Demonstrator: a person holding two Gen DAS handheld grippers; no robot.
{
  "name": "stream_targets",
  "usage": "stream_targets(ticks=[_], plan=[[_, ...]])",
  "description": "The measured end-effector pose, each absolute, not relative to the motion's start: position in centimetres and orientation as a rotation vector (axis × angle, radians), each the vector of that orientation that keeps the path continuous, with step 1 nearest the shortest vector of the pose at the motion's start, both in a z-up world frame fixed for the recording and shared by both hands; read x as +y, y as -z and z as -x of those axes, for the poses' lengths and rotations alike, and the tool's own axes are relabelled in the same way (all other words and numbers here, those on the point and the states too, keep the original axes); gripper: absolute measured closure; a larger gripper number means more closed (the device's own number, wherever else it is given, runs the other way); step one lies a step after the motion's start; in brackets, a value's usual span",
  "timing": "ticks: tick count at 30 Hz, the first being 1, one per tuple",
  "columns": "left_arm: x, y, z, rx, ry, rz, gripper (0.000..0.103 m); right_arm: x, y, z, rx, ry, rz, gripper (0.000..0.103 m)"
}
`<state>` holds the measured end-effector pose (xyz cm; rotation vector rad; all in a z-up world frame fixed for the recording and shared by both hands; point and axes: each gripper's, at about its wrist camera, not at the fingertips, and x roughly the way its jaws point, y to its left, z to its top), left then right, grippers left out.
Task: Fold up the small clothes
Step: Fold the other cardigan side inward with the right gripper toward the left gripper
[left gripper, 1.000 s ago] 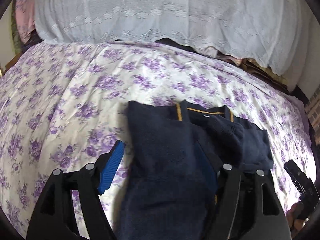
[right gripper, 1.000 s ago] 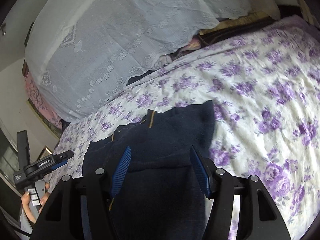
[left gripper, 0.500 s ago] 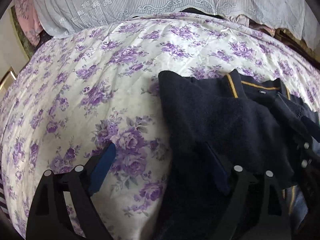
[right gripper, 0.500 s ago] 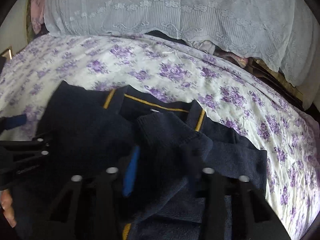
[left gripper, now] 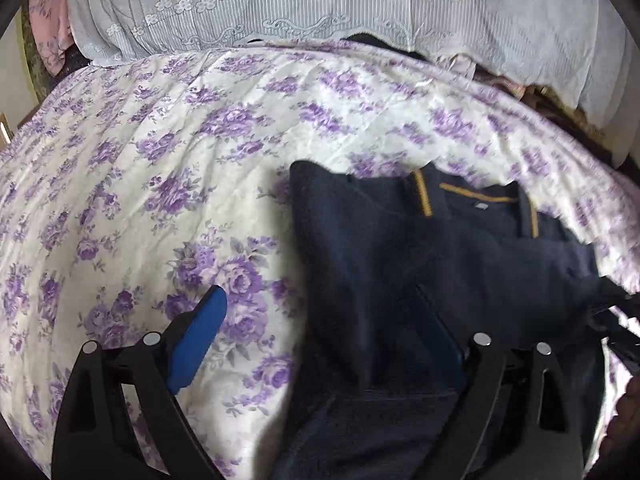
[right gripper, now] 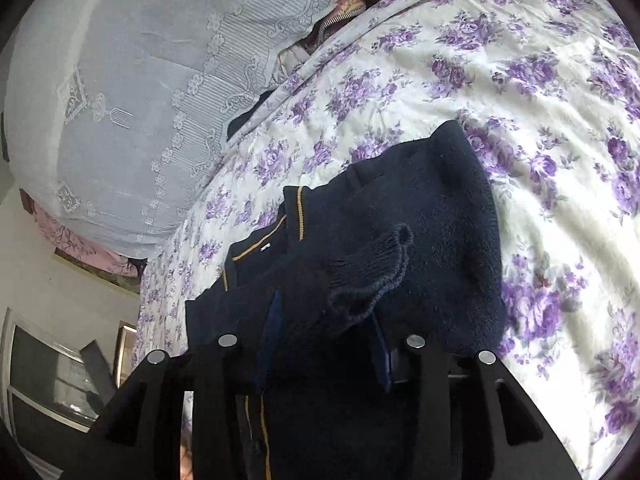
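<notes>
Swung back since half a second ago: left-wrist view again taking in the lace curtain (left gripper: 320, 4), right-wrist view tilted to show wall and window frame at lower left. Leftmost in the left-wrist view, purple-flowered bedsheet (left gripper: 168, 168) spread over the bed. Next, left tool (left gripper: 320, 340) spread wide, blue-padded left finger (left gripper: 198, 336) over bare sheet, the other finger (left gripper: 440, 336) dark against the cloth, nothing visibly clamped between them. Right of centre, navy sweater (left gripper: 380, 248) lying on the sheet, mustard-trimmed collar (left gripper: 476, 198) toward the curtain, left sleeve side folded across the body. At far right edge, part of the other tool, blurred. Leftmost in the right-wrist view, pale lace curtain (right gripper: 132, 92) hanging behind the bed. At centre, sweater (right gripper: 448, 216) folded over itself, ribbed cuff (right gripper: 372, 276) lying on top, collar stripe (right gripper: 299, 212) to its left. Below it, right tool (right gripper: 324, 344) partly spread, cuffed sleeve running between its blue fingers (right gripper: 268, 344); actual pinch on the cloth not discernible. Rightmost, flowered bedsheet (right gripper: 560, 120), lightly creased.
</notes>
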<state>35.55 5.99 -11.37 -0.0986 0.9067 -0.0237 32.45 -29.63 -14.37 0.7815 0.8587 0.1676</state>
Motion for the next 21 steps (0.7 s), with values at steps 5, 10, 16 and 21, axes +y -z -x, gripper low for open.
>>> stream_targets(ticks=[5,10,16,21], plan=[[4.5,13.1,-36.7,0.932,-0.041,-0.028,0.014,-29.2,11.6,-33.9,0.749,-0.138,-0.718,0.091],[4.3,12.5,-36.4,0.892,-0.08,-0.053,0.017,-29.2,11.3,-33.7,0.701,-0.069,-0.546,0.091],[3.7,13.2,-36.3,0.936,-0.066,-0.085,0.013,-32.4,13.5,-32.3,0.769,0.012,-0.68,0.08],[3.5,8.7,-36.4,0.823,0.07,0.066,0.01,-28.2,9.1,-34.4,0.709,-0.004,-0.363,0.08]])
